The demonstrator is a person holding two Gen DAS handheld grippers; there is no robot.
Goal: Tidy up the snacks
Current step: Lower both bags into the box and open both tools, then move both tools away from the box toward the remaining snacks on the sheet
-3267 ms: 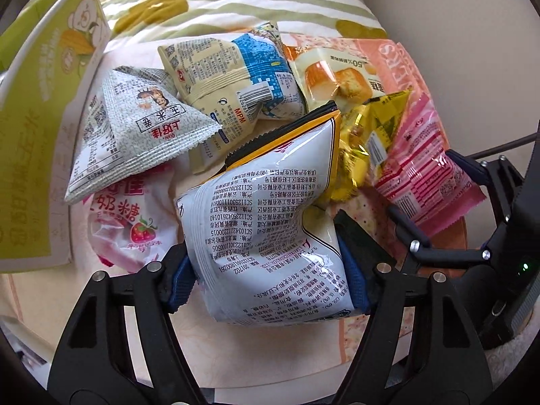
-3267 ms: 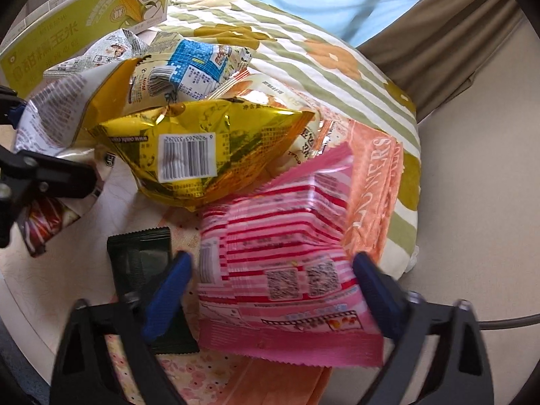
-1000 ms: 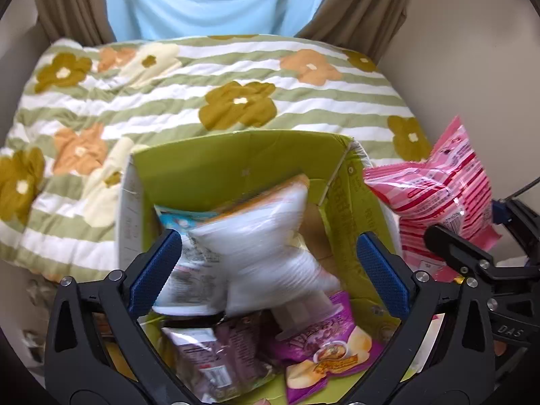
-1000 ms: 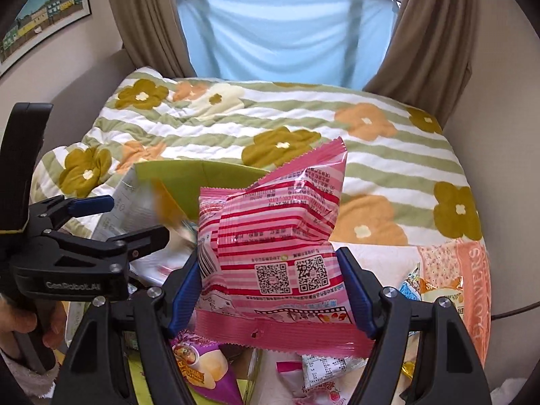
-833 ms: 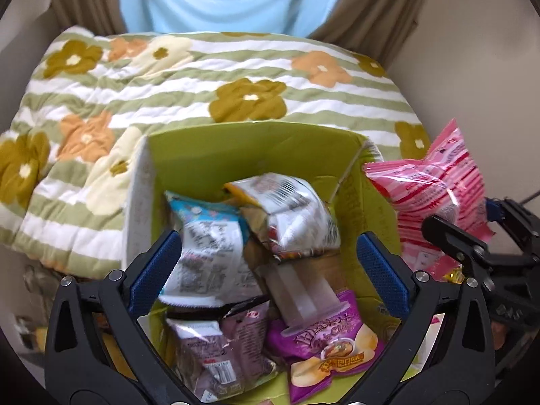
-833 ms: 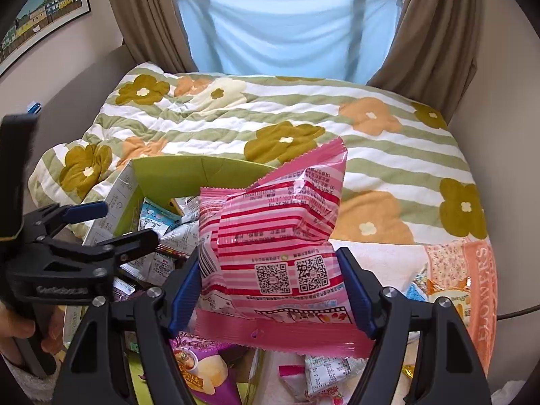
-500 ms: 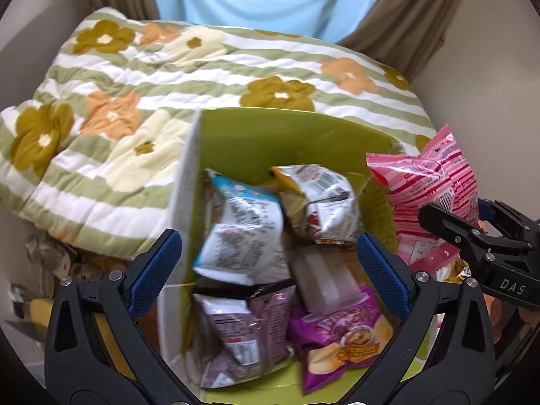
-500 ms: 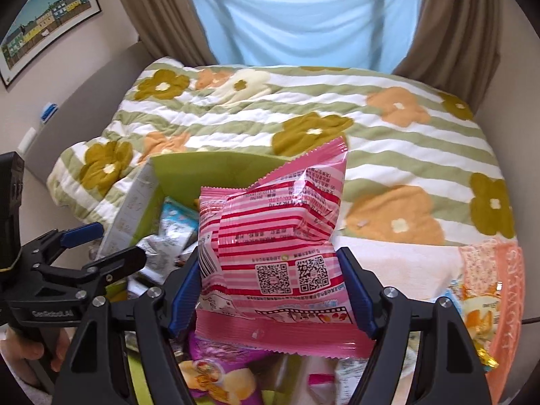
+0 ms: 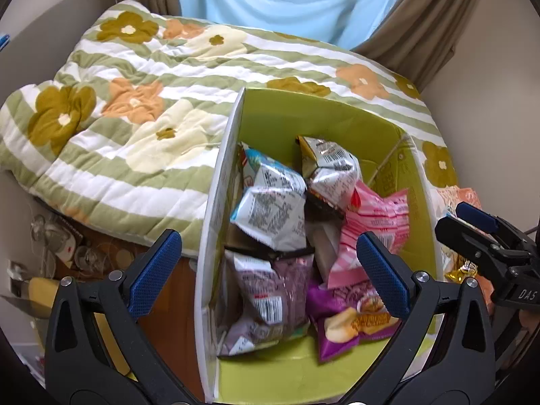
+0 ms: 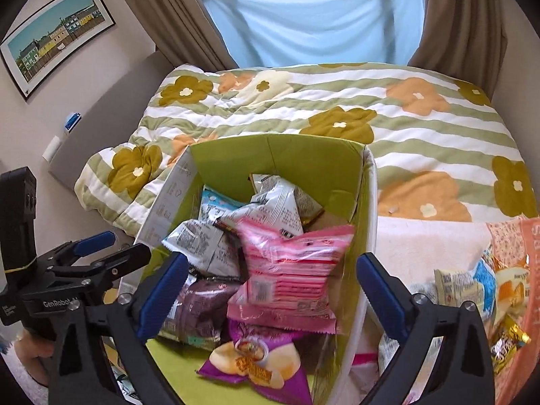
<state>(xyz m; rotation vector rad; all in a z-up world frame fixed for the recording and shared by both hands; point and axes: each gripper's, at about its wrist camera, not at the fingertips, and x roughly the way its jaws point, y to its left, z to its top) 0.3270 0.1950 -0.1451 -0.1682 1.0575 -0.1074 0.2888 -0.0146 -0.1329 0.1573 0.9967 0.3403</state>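
- Your right gripper [image 10: 270, 290] hangs over the green box [image 10: 303, 155] with its jaws spread wide and nothing between them, and the pink packet [image 10: 290, 270] lies just below, on top of the heap inside
- That pink packet sits tilted on the other bags rather than flat, I'd say because the box has no bare floor on that side for it to settle into
- Your left gripper [image 9: 266, 270] is wide as well, empty, held above the near end of the box with one finger outside the white wall [image 9: 216, 209] and the other over the snacks
- Inside you've got a silver packet [image 9: 270, 209] leaning on the wall, a silver and gold one [image 9: 329, 172] behind it, a purple-brown bag [image 9: 270, 297] in front and the purple chips bag [image 10: 256, 368] lying at the near end
- Everything's loose and overlapping in there, which suits soft bags: they stack on each other and stay put
- More to fetch, by the look of it: off to your right, on the cloth [image 10: 526, 270] beside the box, a few packets [image 10: 465, 287] and a gold wrapped sweet [image 10: 506, 341] wait outside it
- Both pairs of fingers wide makes sense for going back to that pile
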